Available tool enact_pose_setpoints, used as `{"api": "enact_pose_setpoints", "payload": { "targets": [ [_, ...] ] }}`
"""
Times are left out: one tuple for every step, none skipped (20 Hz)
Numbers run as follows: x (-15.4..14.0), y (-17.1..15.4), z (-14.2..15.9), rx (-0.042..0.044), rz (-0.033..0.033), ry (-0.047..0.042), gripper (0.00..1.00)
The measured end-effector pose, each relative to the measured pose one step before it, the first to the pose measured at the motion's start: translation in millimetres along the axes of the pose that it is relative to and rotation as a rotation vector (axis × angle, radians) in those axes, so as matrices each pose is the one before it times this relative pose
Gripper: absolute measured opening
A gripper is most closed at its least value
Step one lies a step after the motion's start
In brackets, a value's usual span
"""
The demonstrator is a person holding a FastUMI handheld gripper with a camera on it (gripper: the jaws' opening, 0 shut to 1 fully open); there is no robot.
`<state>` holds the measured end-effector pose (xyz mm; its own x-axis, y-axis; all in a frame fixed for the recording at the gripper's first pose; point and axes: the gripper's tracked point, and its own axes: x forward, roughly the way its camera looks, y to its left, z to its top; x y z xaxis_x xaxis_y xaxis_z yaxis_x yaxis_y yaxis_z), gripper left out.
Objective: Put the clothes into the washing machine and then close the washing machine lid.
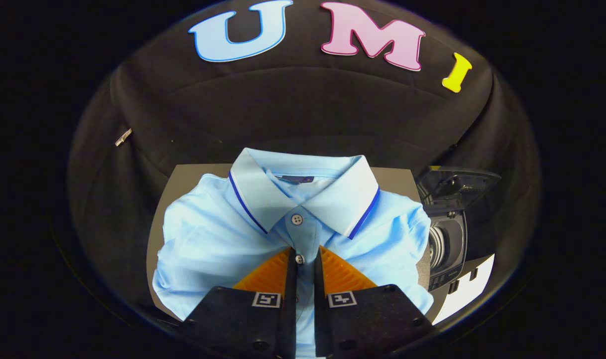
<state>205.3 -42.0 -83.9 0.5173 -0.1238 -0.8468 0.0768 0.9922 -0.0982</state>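
Observation:
A light blue polo shirt [218, 244] with a white, blue-edged collar lies folded on a brown board [183, 174], collar away from me. My gripper [306, 257] sits low over its chest. The fingers are drawn close together on the button placket, and a narrow strip of fabric and a button show between them. To the right of the shirt stands a small dark washing machine [450, 249]. Its lid [460, 182] is raised and its ribbed drum opening [436, 244] faces the shirt.
Black cloth walls close in behind and to both sides. A white sheet [470, 289] lies under the washing machine's near corner. A small metal clip [123, 137] hangs on the cloth at the far left.

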Motion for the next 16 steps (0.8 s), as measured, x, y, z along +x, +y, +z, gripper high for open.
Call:
{"api": "enact_pose_setpoints", "payload": {
  "targets": [
    [-0.07,1.05,0.57,-0.00119,-0.00560,-0.01197,0.20],
    [-0.85,0.06,0.14,-0.01072,0.00129,0.00274,0.13],
    [0.83,-1.48,-1.70,-0.00750,-0.00215,-0.00578,0.06],
    [0.40,0.37,-0.36,-0.00386,-0.00200,-0.01094,0.05],
    [-0.78,0.57,2.30,-0.01757,-0.00056,-0.01243,0.05],
    [-1.02,0.84,0.87,-0.01804,-0.00353,-0.01613,0.05],
    [-1.45,0.50,0.09,-0.01573,-0.00504,-0.01879,0.05],
    [-1.83,1.02,1.55,-0.01694,-0.00313,-0.02839,0.05],
    [-3.19,-0.01,2.34,-0.01934,-0.00270,-0.03361,0.05],
    [-5.05,-1.73,0.90,-0.01140,-0.00602,-0.02995,0.05],
    [-6.26,1.96,0.97,0.00459,0.00248,-0.03410,0.05],
    [-5.77,0.97,3.93,0.00972,0.00077,-0.03353,0.05],
    [-8.05,1.52,2.96,0.01158,0.00512,-0.03781,0.05],
    [-7.65,-0.97,5.30,0.00693,0.00137,-0.03749,0.06],
    [-8.48,-2.53,4.79,0.01275,-0.00214,-0.03508,0.05],
    [-8.19,-2.26,3.37,0.01432,-0.00159,-0.02758,0.05]
  ]
}}
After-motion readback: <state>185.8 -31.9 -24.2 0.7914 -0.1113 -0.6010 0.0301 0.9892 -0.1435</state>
